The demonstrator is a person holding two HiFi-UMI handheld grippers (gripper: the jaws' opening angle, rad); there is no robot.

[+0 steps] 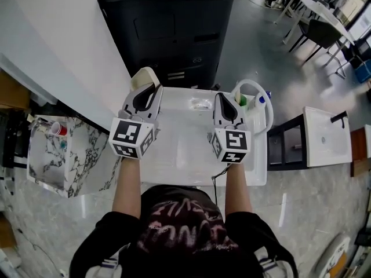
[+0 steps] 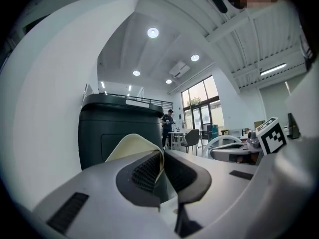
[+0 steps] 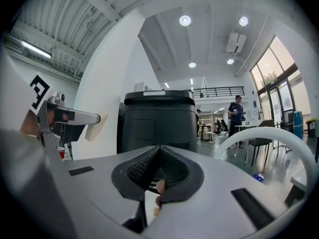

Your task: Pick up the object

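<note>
A dark bin [image 1: 168, 28] stands behind a white worktop [image 1: 179, 149]. Both tongs hang over the worktop's far edge, side by side and apart. The left tongs [image 1: 151, 88] are clenched on a cream sheet [image 1: 144, 76], which is pinched by its edge, curls up past the tips and stands clear of the worktop in front of the bin. The right tongs [image 1: 222, 97] are clenched too, with their pads meeting at the tips. A red cup [image 1: 59, 130] stands on a marbled top well to the left
</note>
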